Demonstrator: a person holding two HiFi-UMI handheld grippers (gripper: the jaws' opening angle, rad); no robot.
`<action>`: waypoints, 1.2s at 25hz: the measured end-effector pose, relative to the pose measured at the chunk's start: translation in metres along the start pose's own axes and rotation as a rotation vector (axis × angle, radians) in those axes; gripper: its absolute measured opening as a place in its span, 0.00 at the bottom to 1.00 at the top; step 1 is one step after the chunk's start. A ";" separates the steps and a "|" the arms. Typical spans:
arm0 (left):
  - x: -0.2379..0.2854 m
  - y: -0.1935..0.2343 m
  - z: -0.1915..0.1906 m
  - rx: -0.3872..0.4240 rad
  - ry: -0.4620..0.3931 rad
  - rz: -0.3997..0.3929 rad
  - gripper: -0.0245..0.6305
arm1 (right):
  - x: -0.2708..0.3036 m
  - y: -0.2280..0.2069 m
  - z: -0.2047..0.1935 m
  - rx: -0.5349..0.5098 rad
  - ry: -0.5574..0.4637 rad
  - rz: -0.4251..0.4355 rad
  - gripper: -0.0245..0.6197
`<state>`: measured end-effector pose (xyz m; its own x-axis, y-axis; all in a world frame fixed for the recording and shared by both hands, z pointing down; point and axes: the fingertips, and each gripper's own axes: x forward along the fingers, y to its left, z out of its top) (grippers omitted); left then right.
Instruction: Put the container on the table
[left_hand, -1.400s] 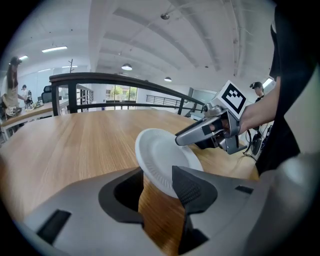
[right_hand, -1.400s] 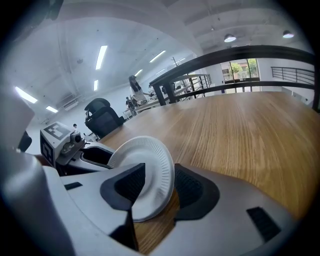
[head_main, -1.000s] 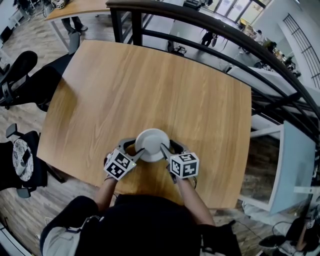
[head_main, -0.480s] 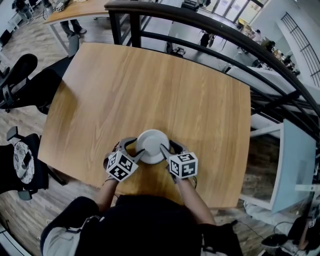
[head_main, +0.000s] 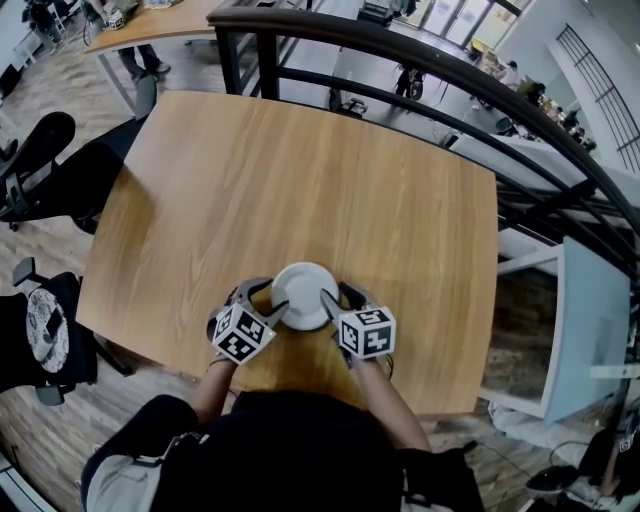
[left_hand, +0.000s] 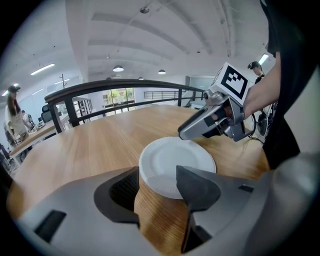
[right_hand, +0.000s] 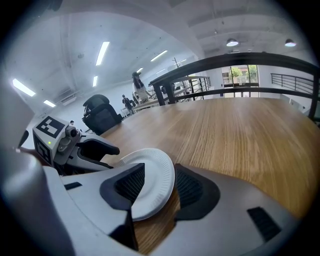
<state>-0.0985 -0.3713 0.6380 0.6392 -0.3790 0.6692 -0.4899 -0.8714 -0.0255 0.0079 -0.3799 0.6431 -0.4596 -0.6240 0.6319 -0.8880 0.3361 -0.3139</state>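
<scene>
The container is a white paper plate (head_main: 303, 293) lying near the front edge of the wooden table (head_main: 300, 170). My left gripper (head_main: 277, 306) is at its left rim. Its jaws are opening, with the plate (left_hand: 172, 165) rim between them and the pads not pressing on it. My right gripper (head_main: 329, 300) is at the right rim. In the right gripper view the plate (right_hand: 150, 182) slants up between the two pads of the right gripper (right_hand: 160, 187), which look closed on it. Each gripper shows in the other's view: right gripper (left_hand: 186, 133), left gripper (right_hand: 111, 152).
A black metal railing (head_main: 400, 60) curves round the table's far and right sides, with a lower floor beyond it. Black office chairs (head_main: 40, 140) stand at the left. The person's body fills the bottom of the head view.
The left gripper has rolled slightly and its jaws have spread wider at the plate's rim. The plate and the right gripper have stayed where they were.
</scene>
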 end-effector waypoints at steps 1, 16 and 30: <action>-0.001 0.001 0.002 -0.015 -0.015 0.002 0.37 | -0.001 0.000 0.000 0.001 -0.005 -0.004 0.32; -0.027 0.002 0.033 -0.173 -0.219 -0.021 0.20 | -0.029 0.012 0.025 -0.010 -0.163 -0.050 0.11; -0.032 -0.008 0.036 -0.157 -0.232 -0.020 0.12 | -0.044 0.020 0.024 -0.001 -0.191 -0.056 0.08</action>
<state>-0.0938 -0.3630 0.5901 0.7595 -0.4391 0.4800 -0.5500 -0.8274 0.1135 0.0101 -0.3624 0.5918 -0.4044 -0.7644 0.5022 -0.9122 0.2975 -0.2817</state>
